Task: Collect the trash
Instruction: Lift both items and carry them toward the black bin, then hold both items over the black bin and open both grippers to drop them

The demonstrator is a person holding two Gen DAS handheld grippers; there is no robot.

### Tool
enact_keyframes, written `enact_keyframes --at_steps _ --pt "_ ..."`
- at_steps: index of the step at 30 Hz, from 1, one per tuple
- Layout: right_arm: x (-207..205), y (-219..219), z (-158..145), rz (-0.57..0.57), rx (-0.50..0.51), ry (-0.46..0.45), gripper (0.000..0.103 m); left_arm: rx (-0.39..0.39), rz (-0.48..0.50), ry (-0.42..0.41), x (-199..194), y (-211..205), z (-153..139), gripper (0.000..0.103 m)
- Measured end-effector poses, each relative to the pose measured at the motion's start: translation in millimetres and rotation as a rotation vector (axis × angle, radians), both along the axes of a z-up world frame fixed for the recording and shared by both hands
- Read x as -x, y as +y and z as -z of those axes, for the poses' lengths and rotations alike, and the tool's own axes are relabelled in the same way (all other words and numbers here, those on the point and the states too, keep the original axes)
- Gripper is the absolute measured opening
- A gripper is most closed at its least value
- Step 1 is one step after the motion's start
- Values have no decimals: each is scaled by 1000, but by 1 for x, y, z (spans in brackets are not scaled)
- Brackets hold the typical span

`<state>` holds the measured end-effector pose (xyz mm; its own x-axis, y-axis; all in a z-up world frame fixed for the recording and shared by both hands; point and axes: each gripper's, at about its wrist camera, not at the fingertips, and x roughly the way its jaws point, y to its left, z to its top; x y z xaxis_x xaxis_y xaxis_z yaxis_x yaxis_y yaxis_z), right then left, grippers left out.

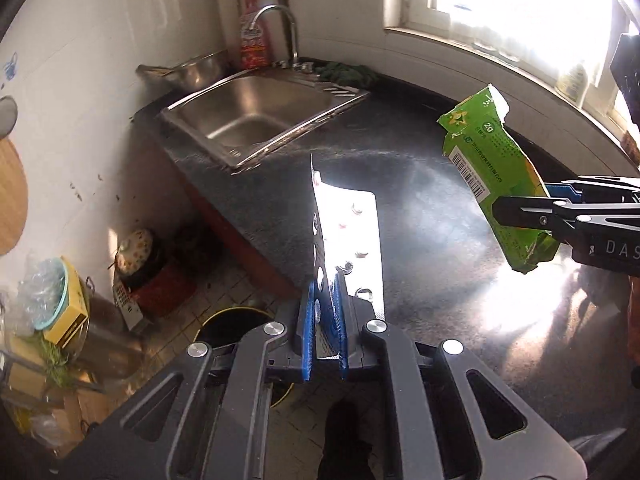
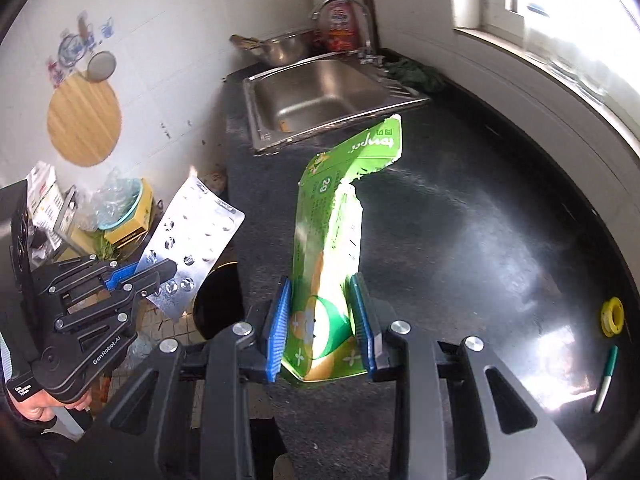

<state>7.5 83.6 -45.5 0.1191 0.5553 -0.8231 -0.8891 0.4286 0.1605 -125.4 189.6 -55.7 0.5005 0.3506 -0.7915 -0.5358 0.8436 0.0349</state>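
Gripping a silvery foil blister sheet (image 1: pixel 352 236) and torn, crumpled green carton (image 2: pixel 332 248).

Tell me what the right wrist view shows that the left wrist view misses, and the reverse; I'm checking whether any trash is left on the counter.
Only the right wrist view shows a yellow ring and a green pen lying on the dark counter, plus the round wooden board whole on the wall. Only the left wrist view shows a patterned pot on the floor. Both show the left gripper shut on the silver blister pack, the right gripper shut on the torn green carton, the sink and the black bin.
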Motion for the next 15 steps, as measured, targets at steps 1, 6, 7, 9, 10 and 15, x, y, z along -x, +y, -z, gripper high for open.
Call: enact_keyframes --at_steps 1,6,7,9,10,15 --pt "10 17 2 -45 4 9 30 5 -42 5 13 11 3 9" --pt "65 91 19 -242 30 48 30 39 -229 21 74 55 18 9" --pt "73 102 23 -270 38 55 30 52 -257 24 83 63 23 9" --pt "89 123 32 -312 56 78 30 83 -299 27 99 77 34 9" --pt "95 133 37 -327 67 86 30 95 -314 27 105 84 41 9" --pt "110 176 70 -361 143 118 31 141 -358 50 118 111 83 9"
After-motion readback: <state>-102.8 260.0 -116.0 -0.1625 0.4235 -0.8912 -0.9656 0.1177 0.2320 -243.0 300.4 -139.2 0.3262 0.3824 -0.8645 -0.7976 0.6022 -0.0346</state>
